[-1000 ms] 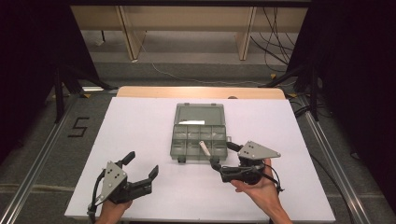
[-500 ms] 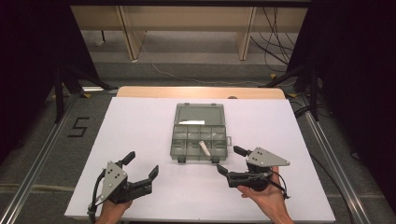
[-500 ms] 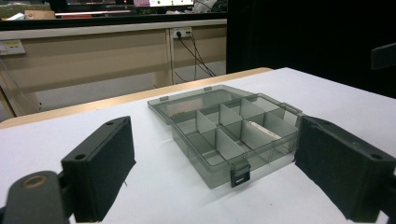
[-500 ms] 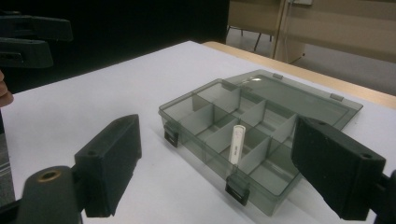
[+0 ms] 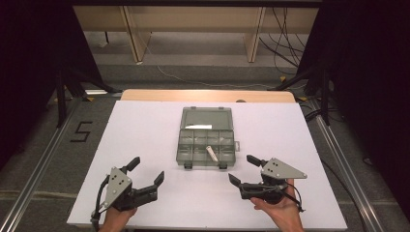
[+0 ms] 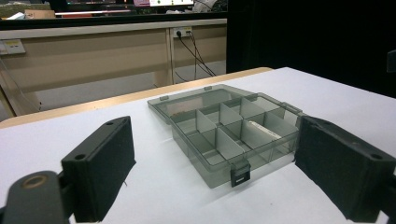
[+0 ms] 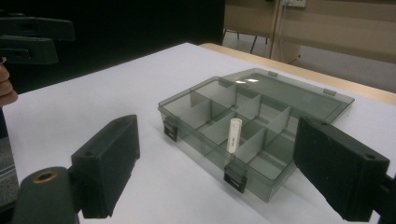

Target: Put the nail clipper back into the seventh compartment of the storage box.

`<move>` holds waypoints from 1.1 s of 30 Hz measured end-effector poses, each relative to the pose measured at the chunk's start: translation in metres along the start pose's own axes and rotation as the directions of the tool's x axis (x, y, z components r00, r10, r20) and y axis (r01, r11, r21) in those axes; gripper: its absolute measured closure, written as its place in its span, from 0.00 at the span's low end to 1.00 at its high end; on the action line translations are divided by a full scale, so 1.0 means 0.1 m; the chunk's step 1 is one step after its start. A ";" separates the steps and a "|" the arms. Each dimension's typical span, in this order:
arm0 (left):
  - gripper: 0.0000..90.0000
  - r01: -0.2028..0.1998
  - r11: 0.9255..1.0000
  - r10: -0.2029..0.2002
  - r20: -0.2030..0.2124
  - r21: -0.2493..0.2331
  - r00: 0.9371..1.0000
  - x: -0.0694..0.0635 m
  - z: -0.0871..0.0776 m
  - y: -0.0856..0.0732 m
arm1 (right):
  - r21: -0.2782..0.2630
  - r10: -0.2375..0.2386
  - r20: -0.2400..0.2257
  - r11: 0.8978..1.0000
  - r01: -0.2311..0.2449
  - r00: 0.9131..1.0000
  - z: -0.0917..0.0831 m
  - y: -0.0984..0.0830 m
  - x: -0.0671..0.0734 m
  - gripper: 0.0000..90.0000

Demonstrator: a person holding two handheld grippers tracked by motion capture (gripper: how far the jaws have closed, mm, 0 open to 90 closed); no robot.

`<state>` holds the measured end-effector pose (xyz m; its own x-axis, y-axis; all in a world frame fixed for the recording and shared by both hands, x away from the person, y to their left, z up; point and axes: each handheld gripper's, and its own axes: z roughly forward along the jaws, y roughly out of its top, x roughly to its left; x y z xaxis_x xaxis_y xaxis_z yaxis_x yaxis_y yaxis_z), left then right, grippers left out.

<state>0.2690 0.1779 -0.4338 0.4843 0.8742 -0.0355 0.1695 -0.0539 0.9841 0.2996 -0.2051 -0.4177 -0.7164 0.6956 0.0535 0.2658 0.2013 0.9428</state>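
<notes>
We hold the left tool (image 5: 145, 170) near the front left corner of the white table (image 5: 145, 130), its two black jaws spread wide with nothing between them. The right tool (image 5: 244, 169) sits near the front right, jaws likewise spread and empty, a grey three-cornered plate on top; our hand (image 5: 279, 211) under it is cut off by the bottom edge of the high view. Between and just beyond the tools lies a smoky see-through plastic box (image 5: 207, 140), its lid swung fully open and lying flat on the table behind it. The box is split by dividers into small compartments. A small white stick-like thing (image 7: 233, 134) leans in one of the front-row compartments, toward the right side as seen from above, one end propped on a divider; what it is we cannot make out. A pale streak on the open lid may be glare or a label; we cannot tell. The other compartments look bare. Beyond the table, wooden furniture (image 5: 193, 19) and cables (image 5: 285, 29) stand in dim light.
</notes>
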 end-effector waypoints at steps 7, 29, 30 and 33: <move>0.13 0.002 1.000 -0.002 0.004 -0.006 1.000 0.00 0.00 0.00 | -0.020 0.003 0.005 1.000 -0.003 1.000 -0.04 -0.05 0.00 0.18; 0.13 0.002 1.000 -0.002 0.005 -0.006 1.000 0.00 0.00 0.00 | -0.021 0.007 0.020 1.000 -0.007 1.000 -0.17 -0.19 0.01 0.18; 0.13 0.001 1.000 -0.001 0.004 -0.006 1.000 0.00 0.00 0.00 | -0.014 0.012 0.026 1.000 -0.011 1.000 -0.18 -0.19 0.02 0.18; 0.13 0.000 1.000 0.000 0.004 -0.006 1.000 0.00 0.00 0.00 | -0.025 0.005 0.031 1.000 -0.005 0.999 -0.19 -0.19 0.00 0.18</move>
<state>0.2693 0.1778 -0.4341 0.4875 0.8724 -0.0364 0.1646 -0.0509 0.9850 0.2817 -0.2220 -0.4295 -0.6945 0.7179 0.0482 0.2531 0.1811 0.9503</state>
